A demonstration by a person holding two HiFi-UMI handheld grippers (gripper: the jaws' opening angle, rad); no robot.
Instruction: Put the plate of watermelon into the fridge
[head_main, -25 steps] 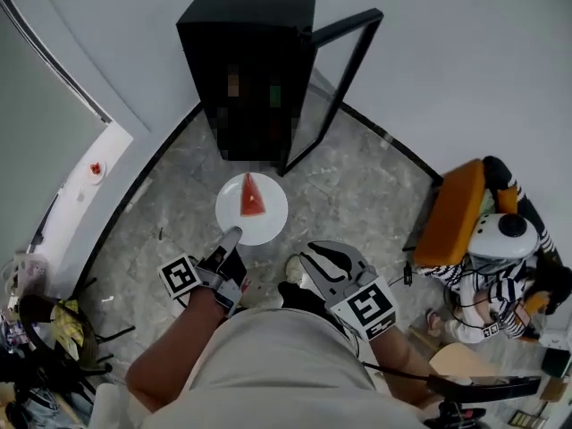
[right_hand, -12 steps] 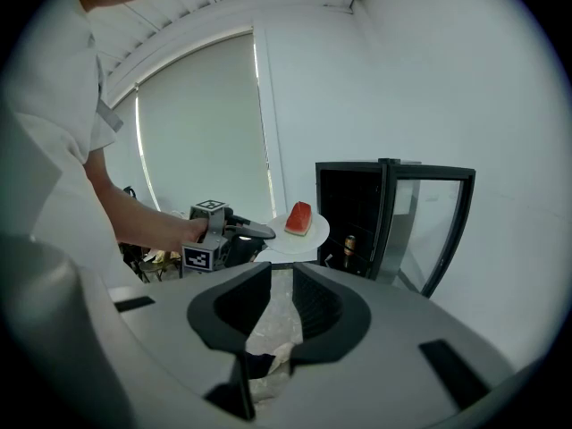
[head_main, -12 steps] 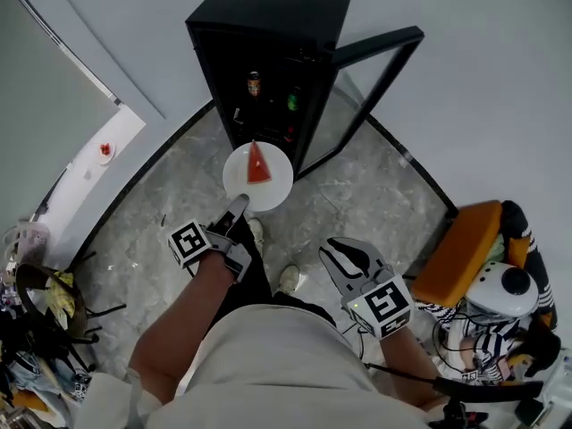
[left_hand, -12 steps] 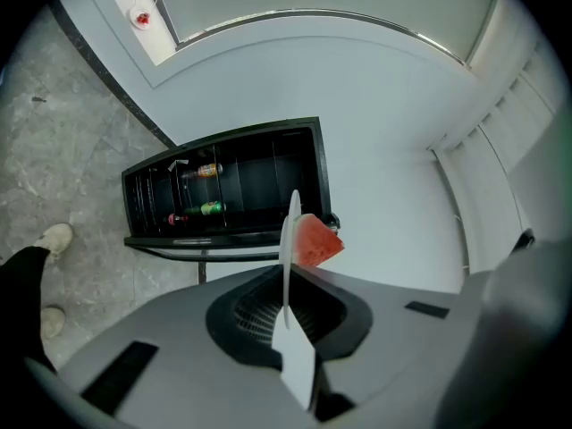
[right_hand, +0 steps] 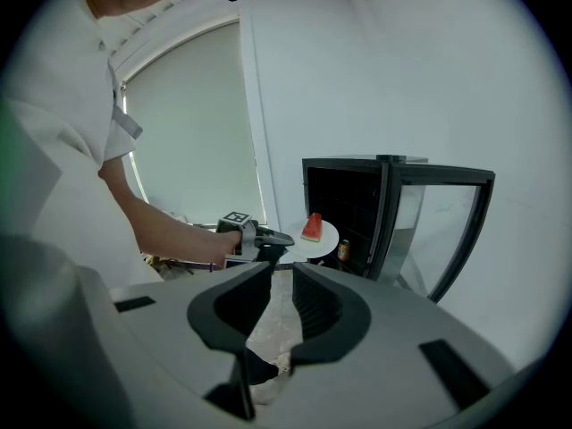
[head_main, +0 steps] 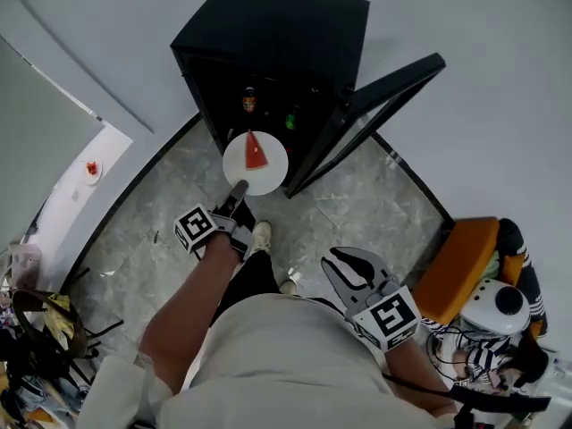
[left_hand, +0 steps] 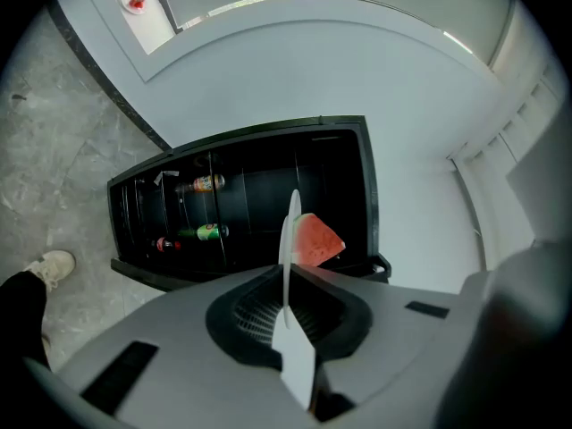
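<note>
Plate [head_main: 241,173] rim pinched in left gripper [head_main: 237,189] jaws; right gripper [head_main: 343,270] jaws spread, empty. We judged level entry into fridge [head_main: 277,34] essential.

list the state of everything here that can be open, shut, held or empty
fridge, open, bottles on its shelves
fridge door, swung wide open
plate, held level by its rim in front of the opening, not yet inside
watermelon slice, sitting on the plate
left gripper, shut on the plate
right gripper, open, nothing between its jaws
</note>
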